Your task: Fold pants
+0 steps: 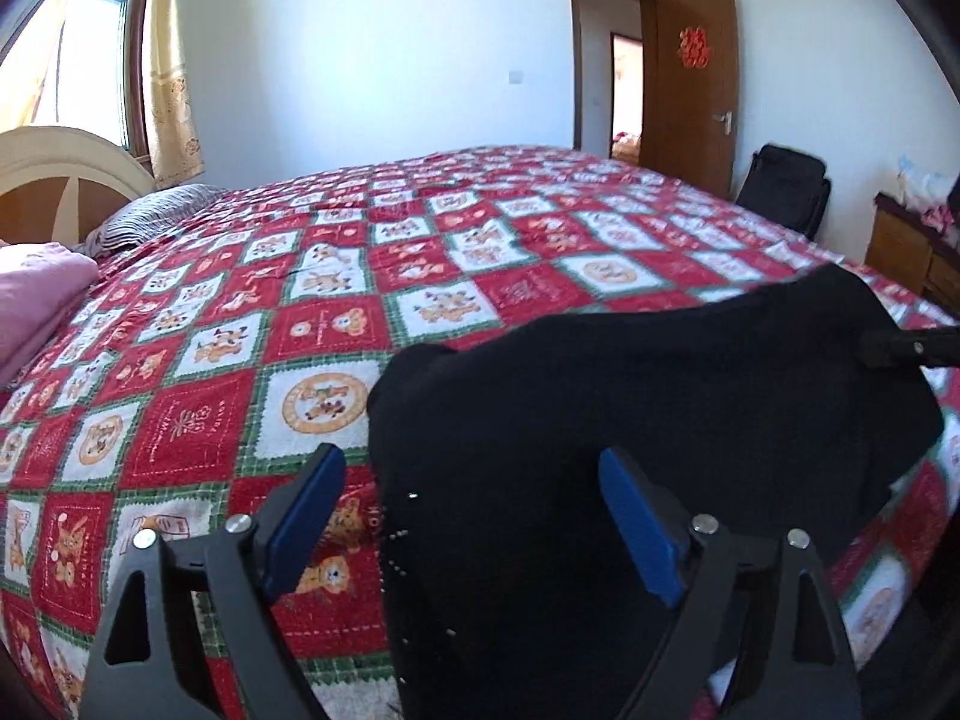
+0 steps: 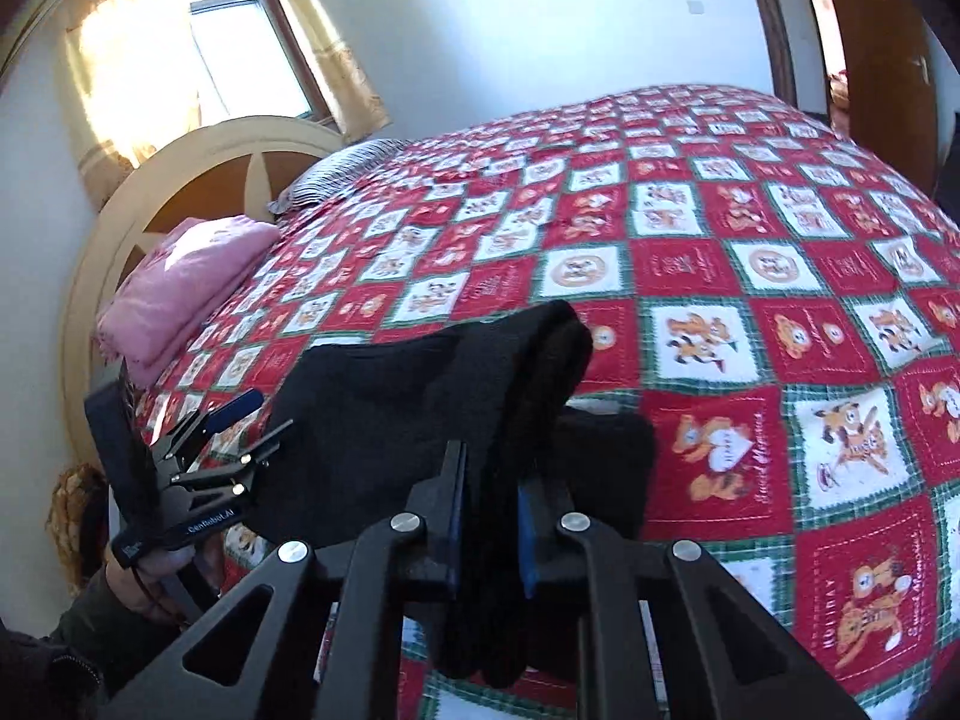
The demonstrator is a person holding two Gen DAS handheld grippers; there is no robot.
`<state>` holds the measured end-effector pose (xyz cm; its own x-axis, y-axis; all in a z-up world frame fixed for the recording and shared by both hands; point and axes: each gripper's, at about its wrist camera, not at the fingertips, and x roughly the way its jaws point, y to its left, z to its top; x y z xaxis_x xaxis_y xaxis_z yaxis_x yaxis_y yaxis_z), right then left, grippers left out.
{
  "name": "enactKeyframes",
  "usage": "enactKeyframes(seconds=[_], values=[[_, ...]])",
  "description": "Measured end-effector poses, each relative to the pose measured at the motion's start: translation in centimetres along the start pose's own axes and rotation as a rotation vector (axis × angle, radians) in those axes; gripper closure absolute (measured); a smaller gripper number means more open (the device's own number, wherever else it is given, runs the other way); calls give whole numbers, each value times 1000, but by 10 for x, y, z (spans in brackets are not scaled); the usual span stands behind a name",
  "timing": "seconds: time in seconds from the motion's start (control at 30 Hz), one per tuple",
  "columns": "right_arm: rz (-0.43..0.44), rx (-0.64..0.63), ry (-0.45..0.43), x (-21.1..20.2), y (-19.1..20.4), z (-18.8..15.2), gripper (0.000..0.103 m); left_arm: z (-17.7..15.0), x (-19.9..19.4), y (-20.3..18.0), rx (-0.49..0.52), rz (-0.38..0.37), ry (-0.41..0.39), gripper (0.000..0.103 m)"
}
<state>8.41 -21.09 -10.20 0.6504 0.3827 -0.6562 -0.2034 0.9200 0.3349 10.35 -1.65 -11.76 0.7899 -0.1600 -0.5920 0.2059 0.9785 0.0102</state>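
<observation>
**Black pants on bed, right tool clamped, left tool open**

Black pants (image 1: 660,396) bunched on red-and-white patchwork bedspread (image 1: 252,372), near bed's front edge; folded over into thick layers, one rounded fold end pointing toward far side of bed in right wrist view (image 2: 540,348); lower dark layer spread flat on bedspread just right of that fold

Left tool (image 1: 471,516) spread wide, blue pads (image 1: 642,528) well apart; pants edge lying between the fingers, left pad over bare bedspread, right pad over black cloth; no grip on fabric seen; same tool visible at left in right wrist view (image 2: 234,426), fingers apart beside pants' left edge, held by a hand (image 2: 150,576) in dark sleeve

Right tool (image 2: 489,516) closed tight on a thick bunch of pants cloth; cloth squeezed between both blue pads (image 2: 527,540) and hanging down below them; a dark tip of right tool entering at right edge of left wrist view (image 1: 906,348), touching pants' right side

Elsewhere: pink folded blanket (image 2: 180,288) near headboard (image 2: 198,180); striped pillow (image 1: 150,216) at head of bed; window with yellow curtain (image 1: 171,90); brown door (image 1: 696,90) standing open; black bag (image 1: 786,186) by wall; wooden cabinet (image 1: 906,252) at right
</observation>
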Motion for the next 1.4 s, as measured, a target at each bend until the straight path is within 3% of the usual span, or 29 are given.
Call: enactKeyframes(seconds=[0.1,0.2,0.27,0.33,0.4,0.53,0.6,0.67,0.77,0.87,1.1,1.17,1.27,1.4], values=[[-54,40,74,27,-23,-17,88,-4,13,5,-23,18,37,4],[-34,89,77,33,-41,-30,80,-3,6,6,-25,9,24,2],[-26,102,76,26,-46,-28,67,0,-3,5,-12,33,-1,3],[-83,89,41,13,-44,-27,55,6,-10,7,-18,26,-31,3],[-105,52,2,-2,-37,-28,55,11,-11,8,-29,35,-40,3],[-29,-74,-37,-21,-5,-40,55,13,-1,9,-16,87,-18,3],[14,-123,1,-17,5,-48,55,10,6,14,-32,96,5,2],[-28,-137,53,-5,5,-55,55,5,12,19,-53,88,20,0],[-30,-67,145,11,-17,-62,55,1,13,25,-75,52,16,0],[2,-35,155,8,-27,-63,55,0,10,25,-75,42,14,0],[-30,-91,182,5,-17,-63,54,-15,-7,43,-122,31,7,0],[-40,-98,166,-3,-13,-59,54,-20,-13,47,-128,33,-3,0],[-60,-105,70,-29,-8,-42,54,-23,-13,47,-117,20,11,0],[2,-87,0,-33,9,-3,53,-28,-17,47,-105,0,21,0]])
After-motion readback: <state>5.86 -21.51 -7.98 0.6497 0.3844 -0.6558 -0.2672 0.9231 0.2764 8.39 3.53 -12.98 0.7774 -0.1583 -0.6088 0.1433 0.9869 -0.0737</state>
